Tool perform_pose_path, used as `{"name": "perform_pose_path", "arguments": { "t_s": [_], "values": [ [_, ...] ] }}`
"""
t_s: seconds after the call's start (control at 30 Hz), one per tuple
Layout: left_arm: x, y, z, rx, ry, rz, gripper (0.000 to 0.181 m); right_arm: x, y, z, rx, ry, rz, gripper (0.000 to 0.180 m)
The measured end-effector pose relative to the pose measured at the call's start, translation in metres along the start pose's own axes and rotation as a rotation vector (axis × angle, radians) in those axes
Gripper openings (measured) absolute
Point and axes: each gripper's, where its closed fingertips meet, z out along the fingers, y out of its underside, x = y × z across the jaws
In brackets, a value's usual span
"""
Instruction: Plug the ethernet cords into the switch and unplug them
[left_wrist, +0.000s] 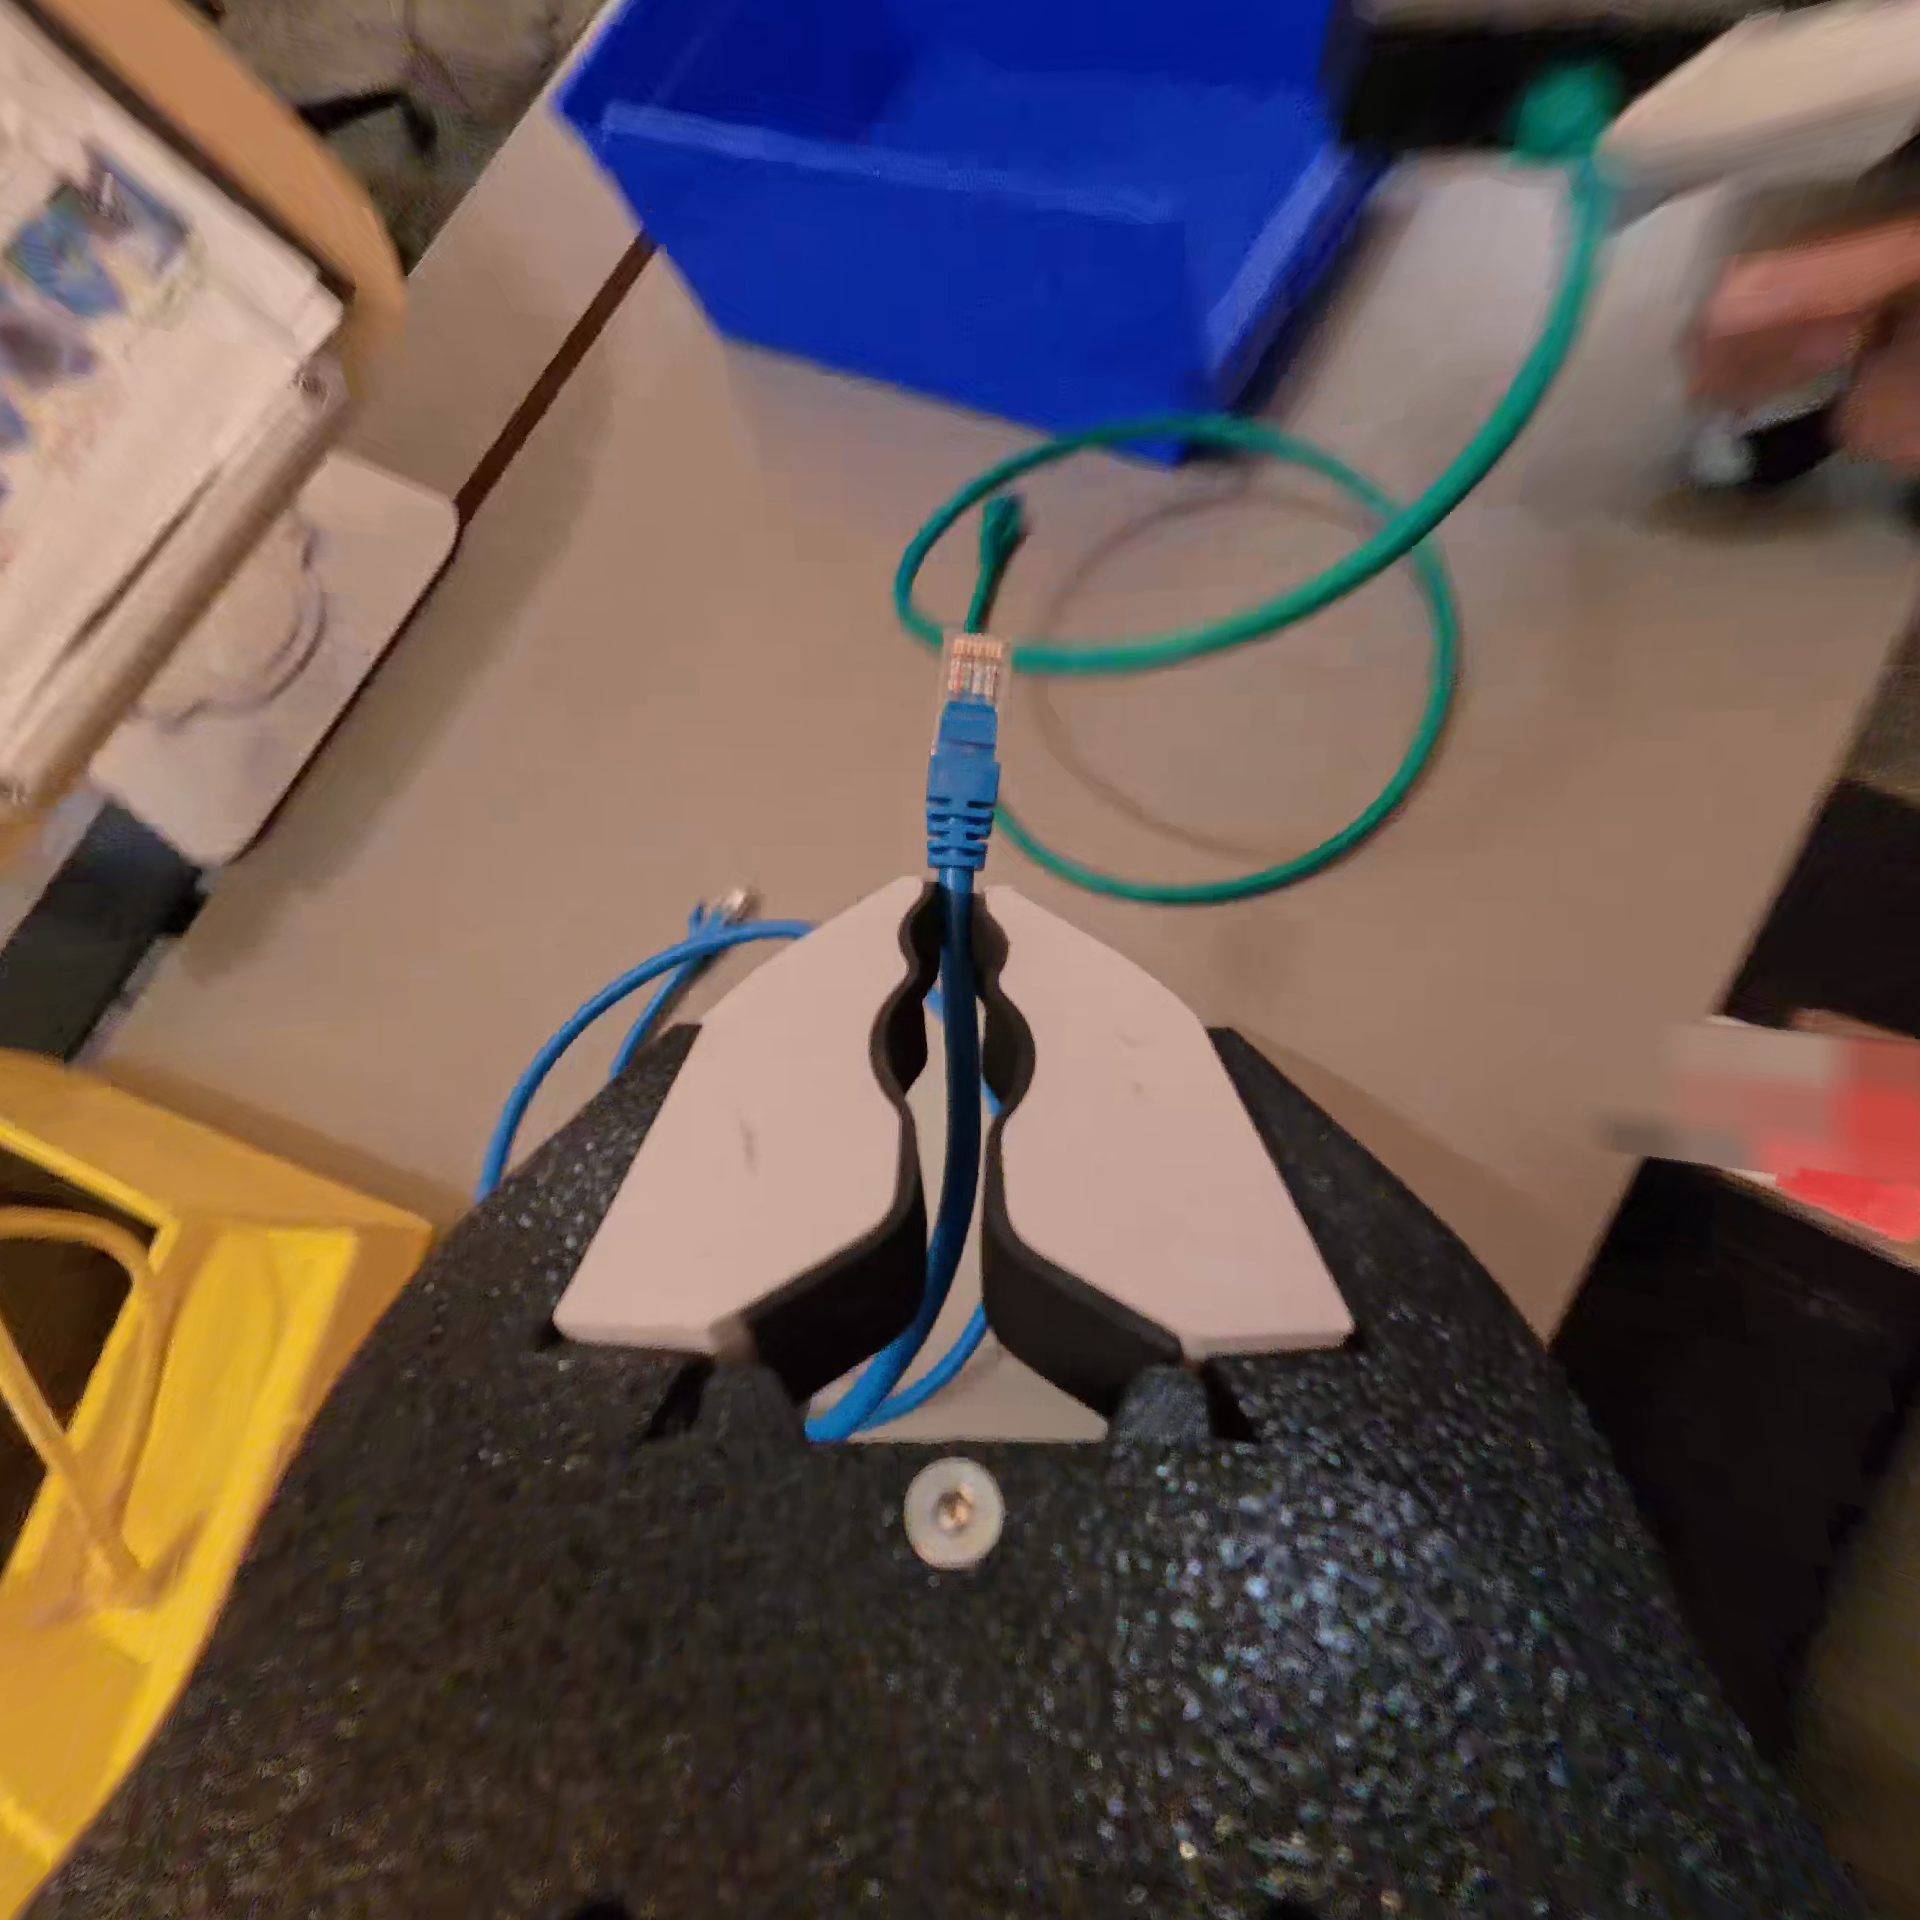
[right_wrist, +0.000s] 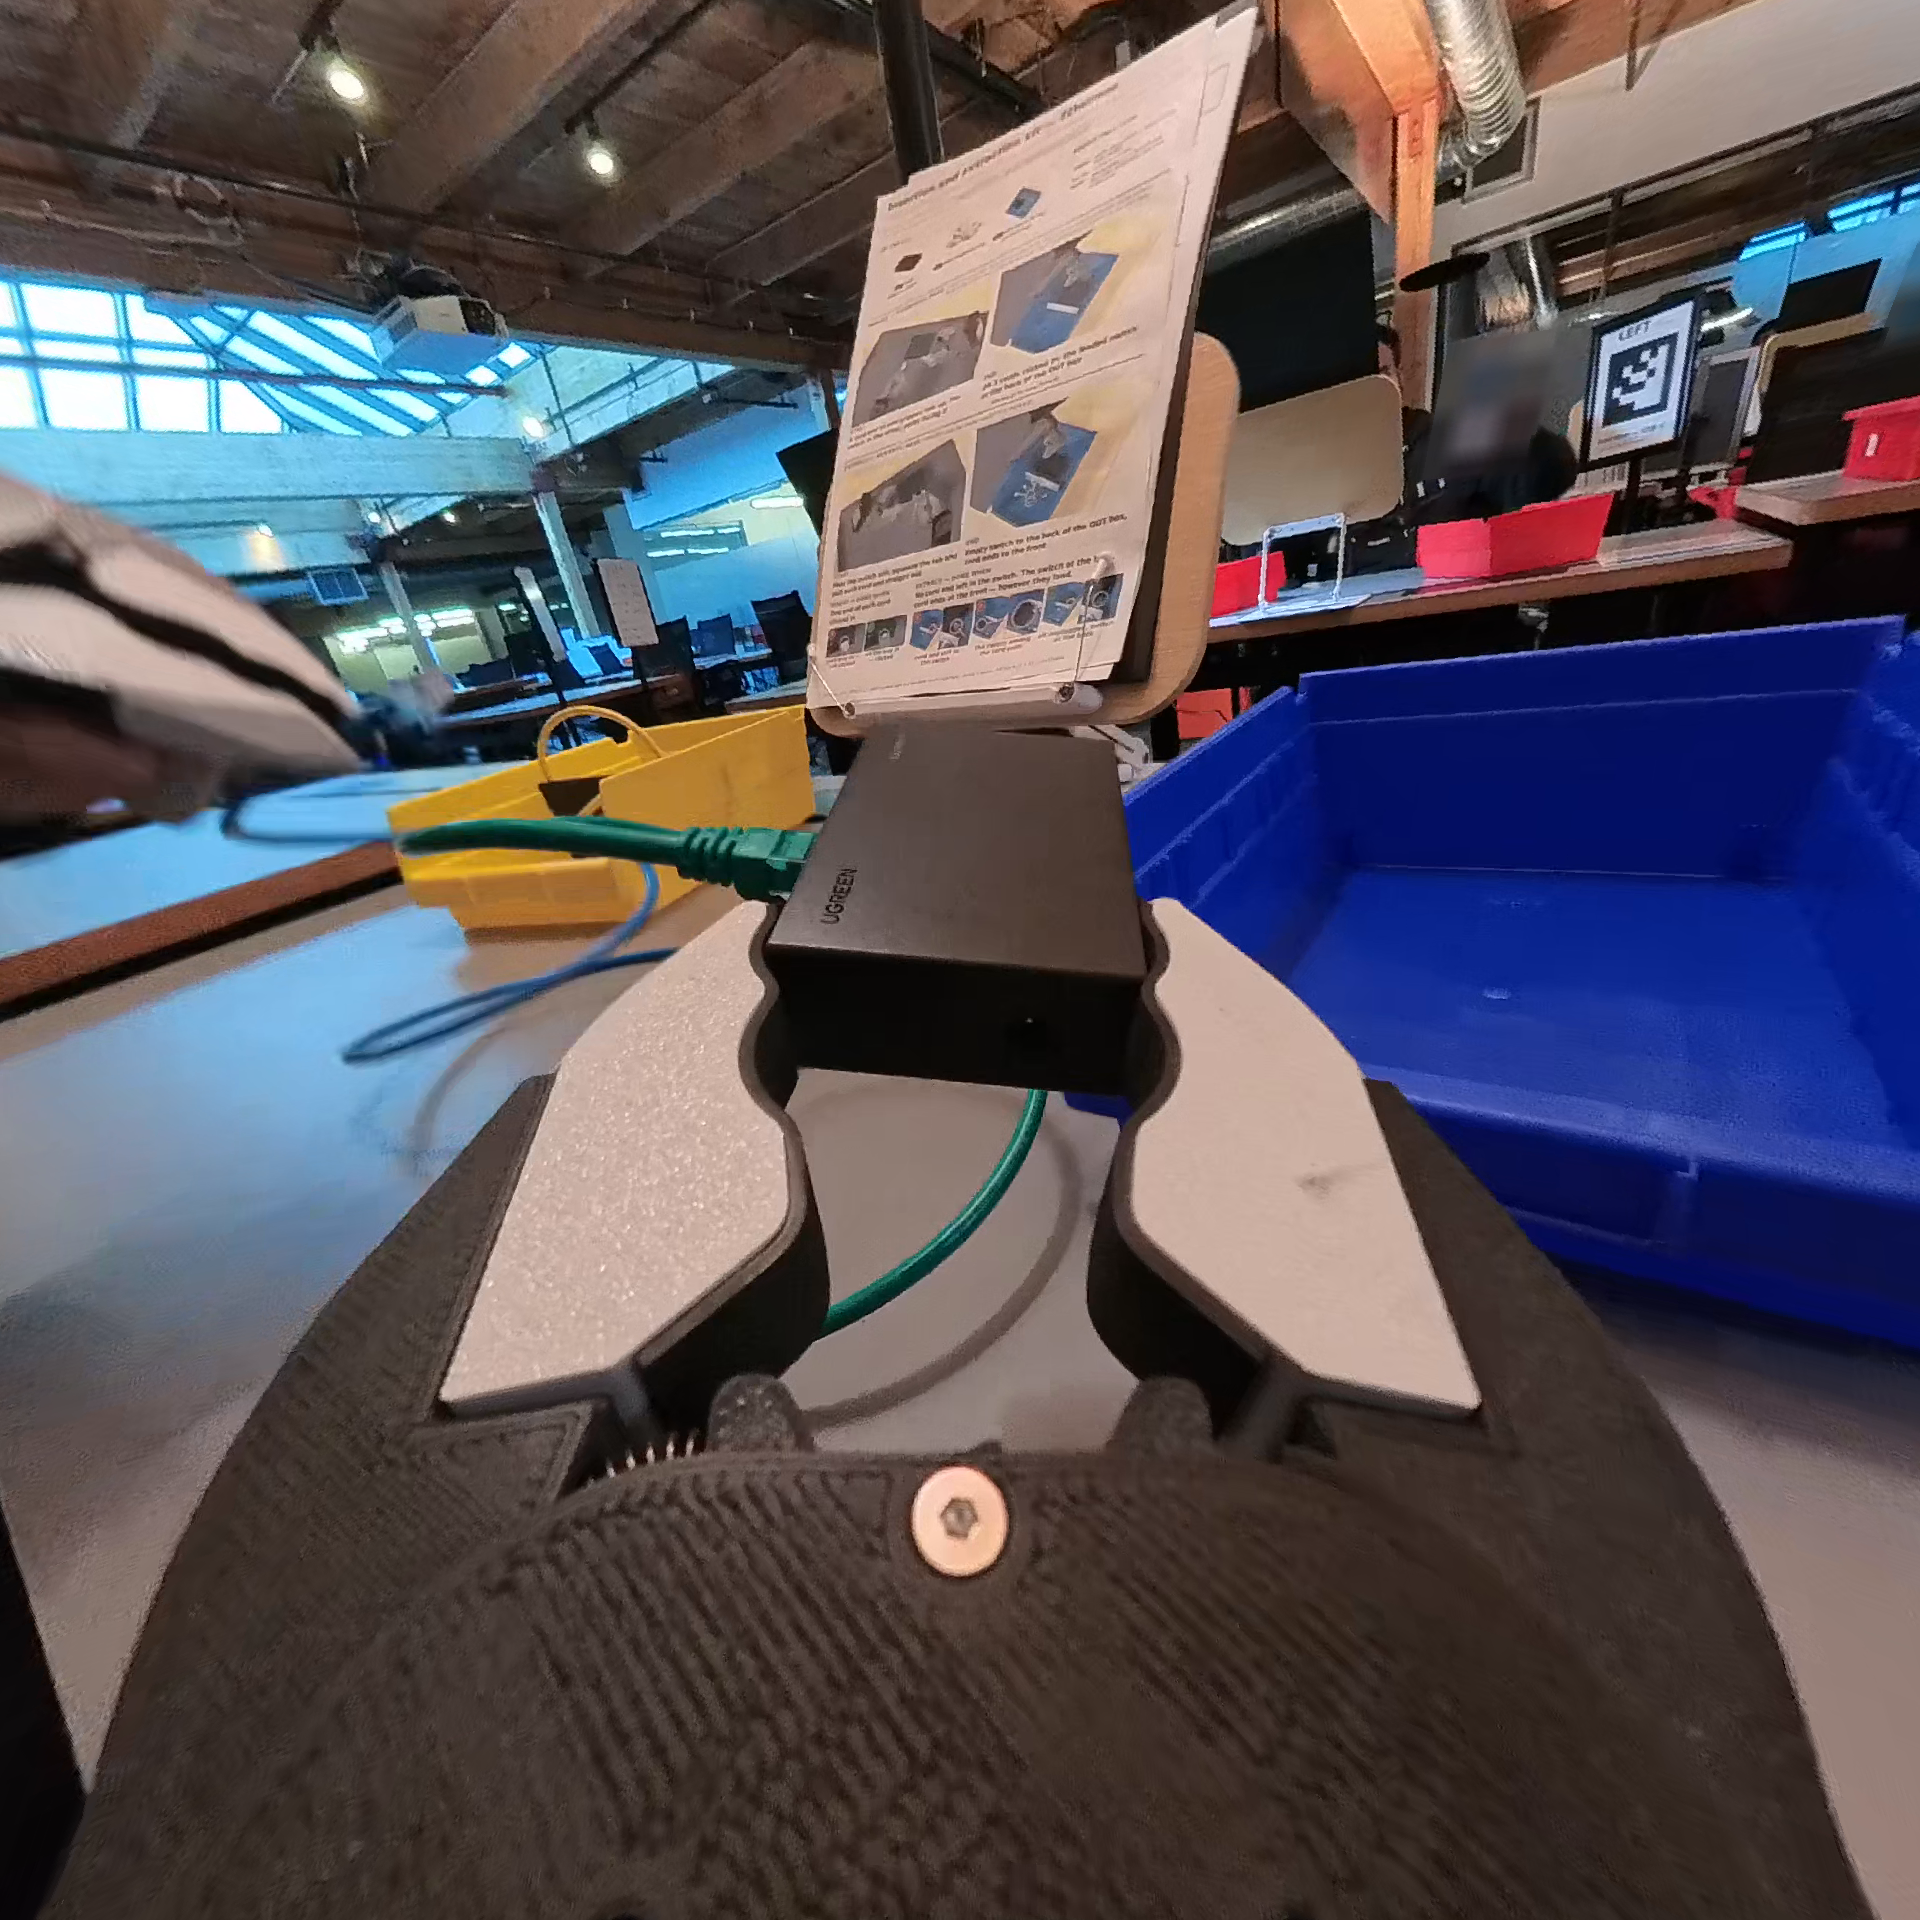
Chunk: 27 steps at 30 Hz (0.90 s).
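Between the closed fingers of the left gripper (left_wrist: 958, 894) runs a thin blue ethernet cord (left_wrist: 961, 1091), pinched just behind its ribbed boot, clear plug (left_wrist: 974, 667) pointing forward above the grey tabletop (left_wrist: 623, 727). The right gripper (right_wrist: 956, 987) clamps a black box-shaped network switch (right_wrist: 966, 894) by its sides, lifted off the table, with a green ethernet cord (right_wrist: 717, 847) already seated in its left face. Held on cable rather than boot, the blue plug could likely swivel and miss a port. The green cord's loop (left_wrist: 1351, 582) lies under the approach and may snag. A blue plastic bin (right_wrist: 1558, 935) crowds the right; the yellow bin (right_wrist: 623, 810) sits farther left, leaving open table between.
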Motion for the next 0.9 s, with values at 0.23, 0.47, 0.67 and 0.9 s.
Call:
{"name": "perform_pose_path", "arguments": {
  "t_s": [0.23,0.47,0.67,0.9],
  "values": [
    [0.032,-0.060,0.035,-0.132,0.109,0.233,0.005,-0.007,0.007,0.006,-0.048,0.035,-0.108,0.063],
    [0.061,-0.053,0.092,-0.260,0.224,0.251,0.004,-0.011,0.010,0.009,-0.070,0.040,-0.158,0.063],
    [0.070,-0.052,0.104,-0.277,0.240,0.191,0.004,-0.013,0.013,0.012,-0.087,0.049,-0.199,0.063],
    [0.081,-0.052,0.111,-0.226,0.300,0.064,0.004,-0.013,0.014,0.013,-0.093,0.063,-0.213,0.063]
  ]
}}
